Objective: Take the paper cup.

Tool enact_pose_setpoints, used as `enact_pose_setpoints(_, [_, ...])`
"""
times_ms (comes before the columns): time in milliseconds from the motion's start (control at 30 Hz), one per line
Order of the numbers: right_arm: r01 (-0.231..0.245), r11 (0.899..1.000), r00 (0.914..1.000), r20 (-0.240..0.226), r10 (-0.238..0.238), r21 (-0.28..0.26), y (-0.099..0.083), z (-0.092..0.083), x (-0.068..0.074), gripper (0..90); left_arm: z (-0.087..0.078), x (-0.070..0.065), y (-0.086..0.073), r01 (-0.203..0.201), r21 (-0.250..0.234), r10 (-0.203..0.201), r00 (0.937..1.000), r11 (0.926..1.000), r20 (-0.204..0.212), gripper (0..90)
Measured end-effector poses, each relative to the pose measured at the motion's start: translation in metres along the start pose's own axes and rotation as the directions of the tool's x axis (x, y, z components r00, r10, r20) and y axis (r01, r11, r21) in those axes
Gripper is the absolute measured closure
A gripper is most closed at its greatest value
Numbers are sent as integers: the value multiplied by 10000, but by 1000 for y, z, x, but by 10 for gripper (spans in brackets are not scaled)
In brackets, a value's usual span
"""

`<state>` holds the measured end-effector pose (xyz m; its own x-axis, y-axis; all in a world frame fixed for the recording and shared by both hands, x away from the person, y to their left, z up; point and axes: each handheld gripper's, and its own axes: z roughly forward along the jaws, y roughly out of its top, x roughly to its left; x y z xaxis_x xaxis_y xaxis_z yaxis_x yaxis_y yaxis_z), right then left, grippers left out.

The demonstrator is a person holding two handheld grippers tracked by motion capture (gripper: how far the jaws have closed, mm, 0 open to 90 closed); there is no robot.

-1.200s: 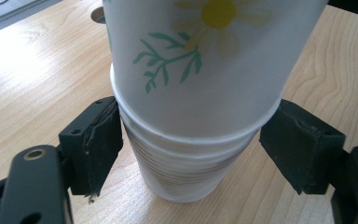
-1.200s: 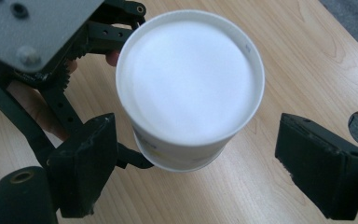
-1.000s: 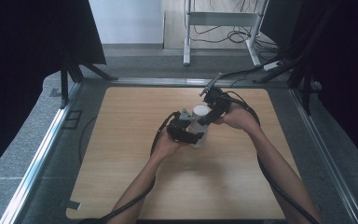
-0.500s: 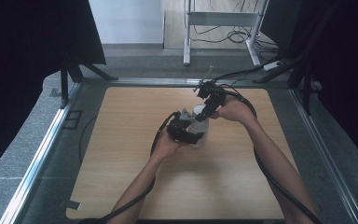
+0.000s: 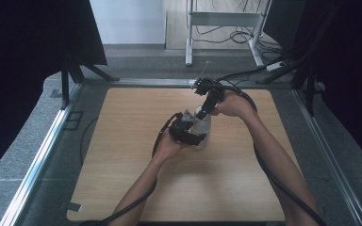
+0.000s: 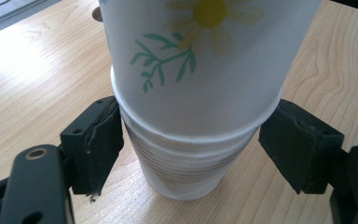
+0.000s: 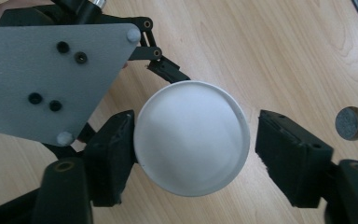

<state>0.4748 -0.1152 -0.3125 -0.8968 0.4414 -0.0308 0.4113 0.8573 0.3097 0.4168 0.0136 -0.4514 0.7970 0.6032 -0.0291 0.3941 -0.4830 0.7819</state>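
A wooden table (image 5: pixel 122 188) with a metal rim is seen from above. Near its centre, a white cup stack (image 5: pixel 201 128) stands upright. The left gripper (image 5: pixel 191 136) is held low against the near side of the stack, the left hand (image 5: pixel 169 147) behind it. The right gripper (image 5: pixel 206 109) is brought in from the far side, pointing down at the top of the stack; its jaws have just been closing. Black cables (image 5: pixel 268 174) are trailed along both forearms. A white frame (image 5: pixel 221 19) stands beyond the table.
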Motion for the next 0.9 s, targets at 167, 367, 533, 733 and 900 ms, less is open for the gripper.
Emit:
enact_pose_setpoints(167, [-27, 9994, 10000, -93, 30, 358, 4, -1, 1, 359, 0, 0, 0, -22, 28, 22, 10000, 10000, 8, 217])
enact_pose_setpoints(367, [-30, 9986, 9999, -103, 36, 519, 7, -5, 1, 365, 0, 0, 0, -42, 25, 42, 10000, 10000, 1, 217])
enact_pose_setpoints(533, [-34, 9989, 9998, -171, 42, 457, 7, -13, 0, 367, 0, 0, 0, -31, 14, 31, 10000, 10000, 5, 216])
enact_pose_setpoints(733, [-82, 9988, 9999, -80, 86, 487, 7, -21, 1, 367, 1, 0, -1, -63, -87, 63, 10000, 9999, -44, 213])
enact_pose_setpoints(900, [-92, 9994, 10000, 29, 92, 336, 8, -28, 2, 367, 1, 0, -2, -84, -137, 83, 9999, 9999, -66, 210])
